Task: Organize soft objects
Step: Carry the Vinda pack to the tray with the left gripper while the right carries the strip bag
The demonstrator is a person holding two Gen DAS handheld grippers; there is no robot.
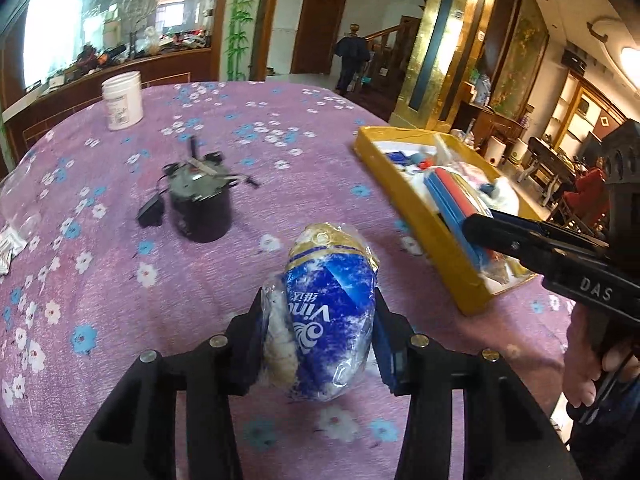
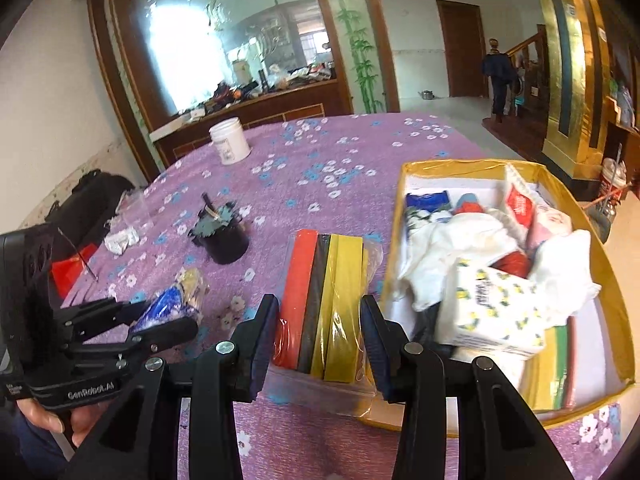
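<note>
Tissue pack point(image 1: 328, 320), blue and white in crinkled plastic, sits clenched between the fingers of my left claw point(image 1: 320, 340) above the purple flowered desk point(image 1: 120, 288). My right claw point(image 2: 320, 340) grips a clear bag of coloured foam strips point(image 2: 324, 304), red, black and yellow, held just left of the yellow box point(image 2: 616, 280). That box already holds white cloth point(image 2: 448, 244), a lemon-print tissue pack point(image 2: 496, 312) and other packets. Farther off on the desk stand a black pot point(image 1: 204, 208) and a white jar point(image 1: 123, 100).
</note>
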